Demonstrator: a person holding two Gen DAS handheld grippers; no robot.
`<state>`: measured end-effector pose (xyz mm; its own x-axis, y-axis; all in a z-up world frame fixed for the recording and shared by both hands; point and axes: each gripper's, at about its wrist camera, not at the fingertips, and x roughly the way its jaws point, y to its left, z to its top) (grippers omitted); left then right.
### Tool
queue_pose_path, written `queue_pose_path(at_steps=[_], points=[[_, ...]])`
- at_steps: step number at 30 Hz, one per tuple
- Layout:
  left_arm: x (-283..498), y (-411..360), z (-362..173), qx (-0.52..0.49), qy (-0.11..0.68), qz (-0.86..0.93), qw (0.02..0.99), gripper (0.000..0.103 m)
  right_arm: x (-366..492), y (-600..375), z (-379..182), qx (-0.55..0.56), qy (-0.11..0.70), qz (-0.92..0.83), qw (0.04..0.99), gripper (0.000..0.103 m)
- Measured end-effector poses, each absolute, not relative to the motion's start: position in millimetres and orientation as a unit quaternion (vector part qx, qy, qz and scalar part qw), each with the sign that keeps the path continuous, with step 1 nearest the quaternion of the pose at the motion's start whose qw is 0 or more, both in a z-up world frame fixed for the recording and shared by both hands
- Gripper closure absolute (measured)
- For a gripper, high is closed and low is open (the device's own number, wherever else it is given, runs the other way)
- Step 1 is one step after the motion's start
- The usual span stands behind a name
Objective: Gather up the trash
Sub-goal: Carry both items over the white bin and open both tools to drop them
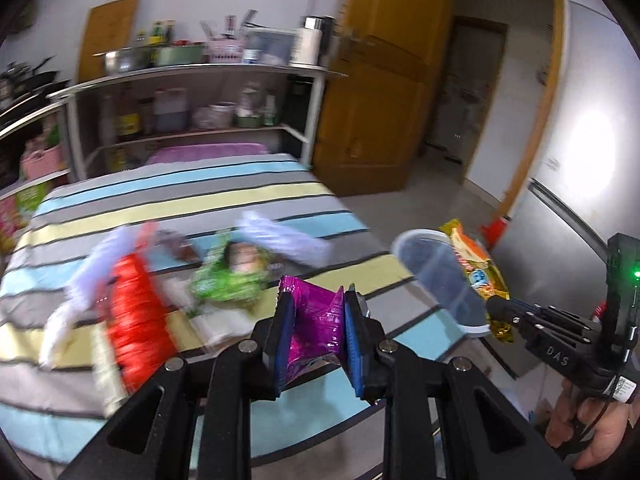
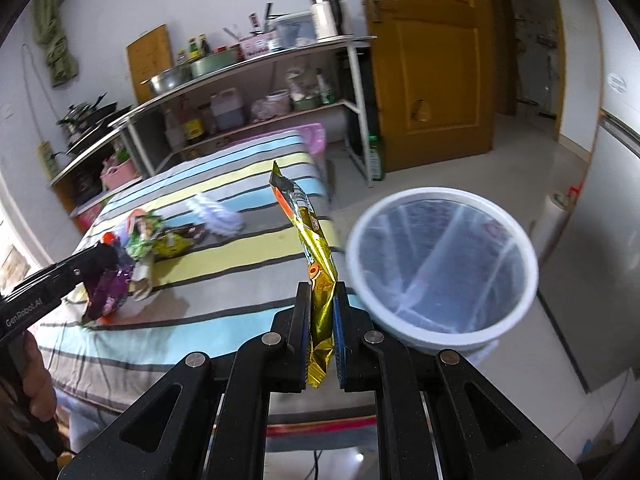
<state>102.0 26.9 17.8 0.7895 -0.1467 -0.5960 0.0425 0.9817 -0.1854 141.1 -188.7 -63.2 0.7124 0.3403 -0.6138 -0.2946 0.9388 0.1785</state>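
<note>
My left gripper (image 1: 318, 300) is shut on a crumpled purple wrapper (image 1: 314, 320) above the striped table (image 1: 260, 196); it also shows in the right wrist view (image 2: 108, 292). My right gripper (image 2: 322, 292) is shut on a gold and orange snack wrapper (image 2: 310, 240), held upright beside a white-rimmed bin (image 2: 440, 268) lined with a clear bag. In the left wrist view the gold wrapper (image 1: 476, 272) sits at the bin's (image 1: 436, 272) rim. A red wrapper (image 1: 132, 320), a green wrapper (image 1: 228, 276) and white tissues (image 1: 280, 236) lie on the table.
A metal shelf rack (image 2: 256, 80) with bottles, bowls and pots stands behind the table. A wooden door (image 2: 432, 60) is at the back right. A grey fridge (image 2: 600, 220) stands to the right of the bin, over a tiled floor (image 2: 520, 148).
</note>
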Motion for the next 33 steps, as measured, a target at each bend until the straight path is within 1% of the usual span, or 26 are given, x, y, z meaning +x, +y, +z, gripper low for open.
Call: queue_pose_path(at_steps=[7, 19, 23, 25, 26, 28, 29, 30, 31, 33], points=[[149.8, -24.3, 11.9, -0.063, 0.341, -0.118, 0.931, 0.078, 158.2, -224.7, -73.1, 0.047, 0.346, 0.133, 0.928, 0.093], [217.8, -91.4, -4.9, -0.039, 0.368, -0.180, 0.911, 0.078, 203.4, -274.9, -100.7, 0.076, 0.371, 0.086, 0.922, 0.093], [235.6, -107.4, -11.1, -0.038, 0.374, -0.188, 0.907, 0.073, 215.8, -282.9, -108.9, 0.080, 0.382, 0.080, 0.917, 0.091], [241.7, -111.7, -14.4, -0.043, 0.376, -0.193, 0.905, 0.069, 219.9, -285.6, -113.0, 0.082, 0.385, 0.077, 0.916, 0.087], [244.9, -112.4, -15.7, -0.047, 0.379, -0.197, 0.903, 0.065, 221.4, -286.6, -114.6, 0.084, 0.388, 0.076, 0.915, 0.085], [249.5, -114.3, -17.9, -0.053, 0.385, -0.200, 0.900, 0.062, 223.8, -289.5, -118.1, 0.086, 0.391, 0.069, 0.914, 0.075], [250.8, -115.6, -19.0, -0.055, 0.386, -0.202, 0.898, 0.061, 224.0, -291.1, -119.5, 0.087, 0.390, 0.067, 0.914, 0.072], [252.3, -116.8, -19.7, -0.055, 0.388, -0.203, 0.898, 0.058, 223.7, -292.1, -120.4, 0.088, 0.390, 0.067, 0.914, 0.066], [252.6, -117.2, -20.6, -0.056, 0.389, -0.203, 0.897, 0.057, 223.1, -292.9, -121.1, 0.090, 0.389, 0.067, 0.914, 0.062], [252.4, -117.1, -21.0, -0.057, 0.391, -0.203, 0.896, 0.057, 220.7, -294.5, -121.2, 0.093, 0.388, 0.066, 0.915, 0.062]])
